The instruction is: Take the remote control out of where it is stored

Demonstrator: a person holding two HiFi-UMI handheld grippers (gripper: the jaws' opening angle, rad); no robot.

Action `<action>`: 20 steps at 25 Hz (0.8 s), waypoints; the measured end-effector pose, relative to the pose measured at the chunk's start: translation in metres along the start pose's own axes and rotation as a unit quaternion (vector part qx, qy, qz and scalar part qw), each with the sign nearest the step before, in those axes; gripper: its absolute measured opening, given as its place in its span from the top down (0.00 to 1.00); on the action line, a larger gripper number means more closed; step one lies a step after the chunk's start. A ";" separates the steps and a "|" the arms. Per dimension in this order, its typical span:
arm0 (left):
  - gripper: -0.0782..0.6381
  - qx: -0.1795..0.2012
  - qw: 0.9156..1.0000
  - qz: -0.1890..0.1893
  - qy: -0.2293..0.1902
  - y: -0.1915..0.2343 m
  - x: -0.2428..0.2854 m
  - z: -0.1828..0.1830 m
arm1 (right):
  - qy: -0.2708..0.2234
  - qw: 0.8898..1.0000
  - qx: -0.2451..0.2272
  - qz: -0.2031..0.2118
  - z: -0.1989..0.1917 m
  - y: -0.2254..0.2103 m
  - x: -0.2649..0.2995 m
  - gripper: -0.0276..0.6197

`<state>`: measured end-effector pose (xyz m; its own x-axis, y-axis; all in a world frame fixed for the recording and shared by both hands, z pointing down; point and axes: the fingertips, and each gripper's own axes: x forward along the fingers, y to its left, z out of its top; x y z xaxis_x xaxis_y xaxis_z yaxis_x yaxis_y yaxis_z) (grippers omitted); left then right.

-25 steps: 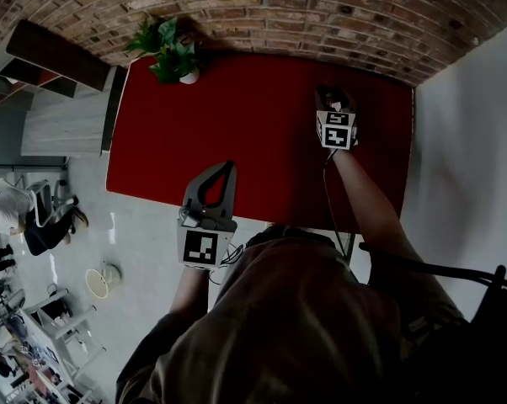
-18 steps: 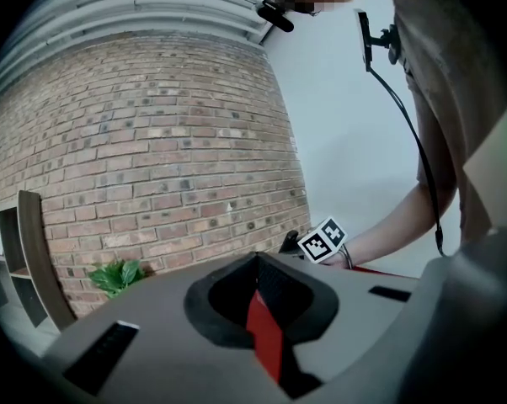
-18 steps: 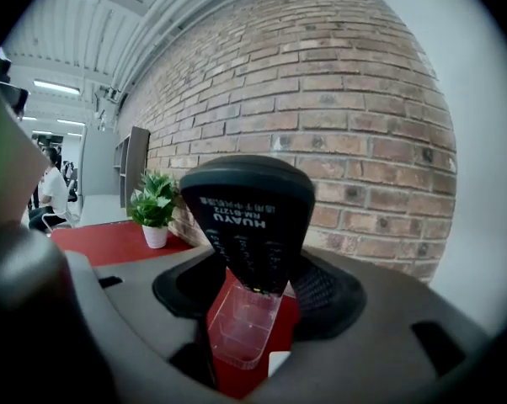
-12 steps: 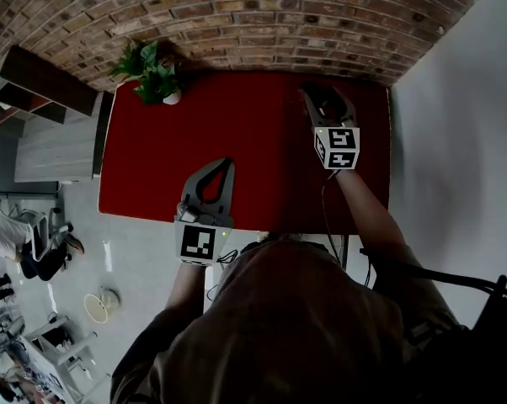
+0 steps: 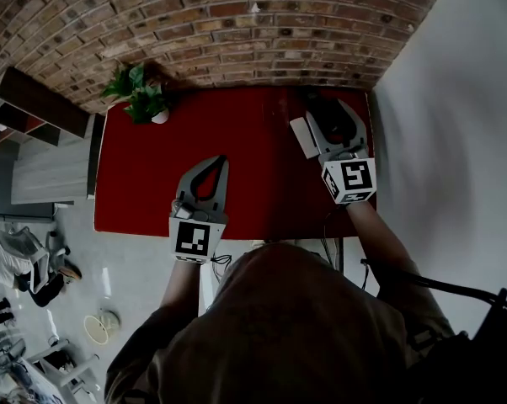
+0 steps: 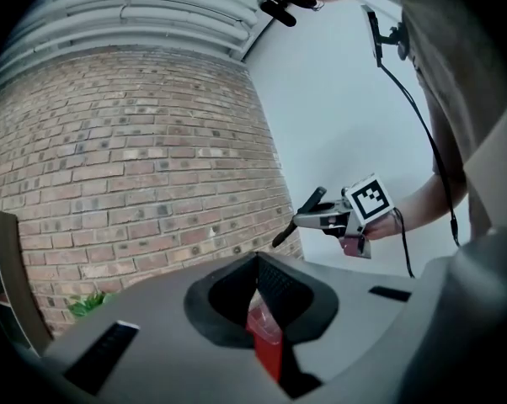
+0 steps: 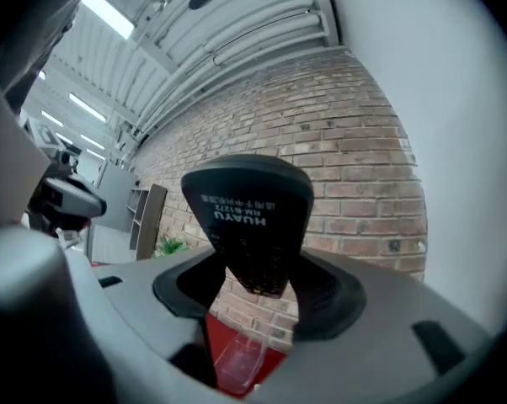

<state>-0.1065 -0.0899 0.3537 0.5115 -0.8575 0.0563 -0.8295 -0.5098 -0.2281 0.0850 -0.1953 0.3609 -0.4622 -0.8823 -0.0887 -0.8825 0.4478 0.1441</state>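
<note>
Right gripper view: remote control point(image 7: 249, 217) at frame centre, standing up, clamped between the jaws of the right gripper point(image 7: 255, 289), off the tabletop point(image 7: 272, 362). Black matte plastic, rounded top end, white print. A clear plastic holder point(image 7: 235, 358) sits lower centre on the red surface.
Left gripper view: left gripper point(image 6: 258, 261) has its jaws together and empty; brick wall point(image 6: 136, 167) behind.
Head view: right gripper upper right, left gripper centre-left.

Red bench point(image 5: 262, 175) is set against brick wall point(image 5: 237, 32). Potted plant point(image 5: 140, 98) is placed at the back left corner, close to the wall. Clear plastic holder point(image 7: 237, 364) is seen upright on the red top, towards the back right.
</note>
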 end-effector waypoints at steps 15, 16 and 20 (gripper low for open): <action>0.88 -0.036 0.999 -0.011 -0.039 0.004 0.010 0.044 | -0.089 0.995 0.005 -0.054 0.094 -0.049 -0.092 0.58; 0.88 -0.049 0.998 -0.008 -0.039 0.007 0.009 0.045 | -0.094 0.994 0.001 -0.056 0.099 -0.050 -0.098 0.58; 0.88 -0.046 0.998 -0.004 -0.052 0.010 0.007 0.058 | -0.111 0.992 -0.025 -0.061 0.105 -0.048 -0.122 0.58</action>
<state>-0.0984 -0.0975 0.2957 0.5353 -0.8435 -0.0442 -0.8396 -0.5257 -0.1369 0.1749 -0.0940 0.2609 -0.3643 -0.8737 -0.3225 -0.9304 0.3260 0.1678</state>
